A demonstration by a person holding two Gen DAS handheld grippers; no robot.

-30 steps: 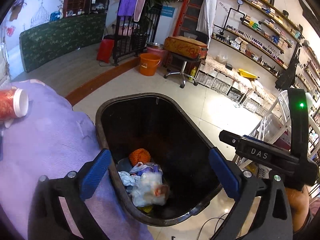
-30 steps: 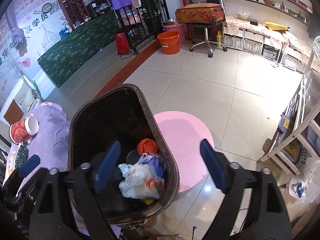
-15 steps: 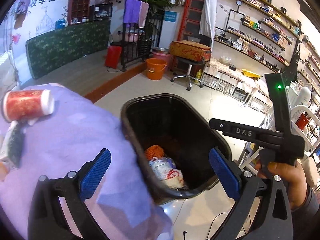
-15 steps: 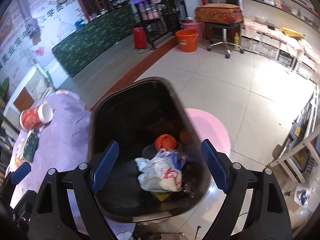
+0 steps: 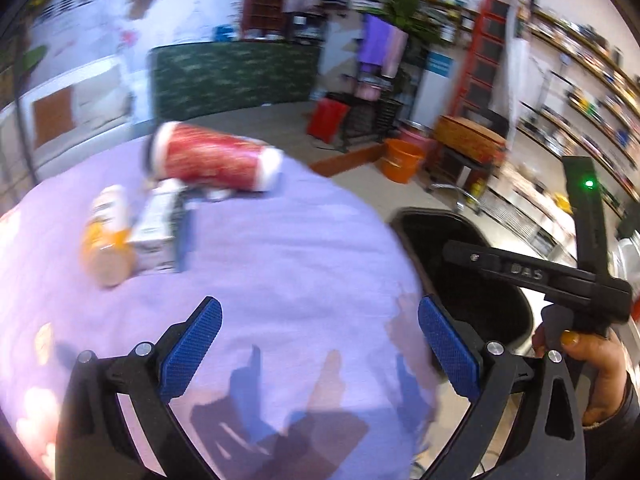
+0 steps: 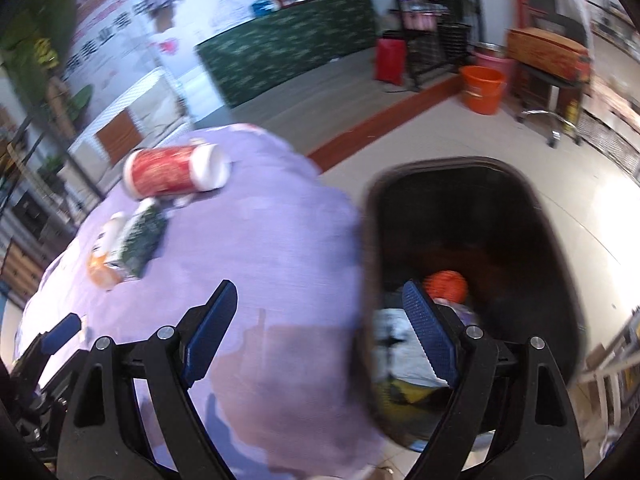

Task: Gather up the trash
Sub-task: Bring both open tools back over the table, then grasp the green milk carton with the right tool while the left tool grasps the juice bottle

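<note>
Beneath my left tongs (image 5: 320, 344): purple cloth (image 5: 280, 260) now, where the black bin (image 5: 472, 280) sat a second ago; the bin has slid off to their right. My right tongs (image 6: 320, 332) straddle the bin (image 6: 460, 240) edge. Both pairs gape apart, empty. Ahead-left, newly near: red cup (image 5: 212, 162) on its side, orange bottle (image 5: 106, 240), small carton (image 5: 154, 228).

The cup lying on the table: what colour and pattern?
The cup is red with a fine pale pattern and white ends; the right wrist view shows it best.
</note>
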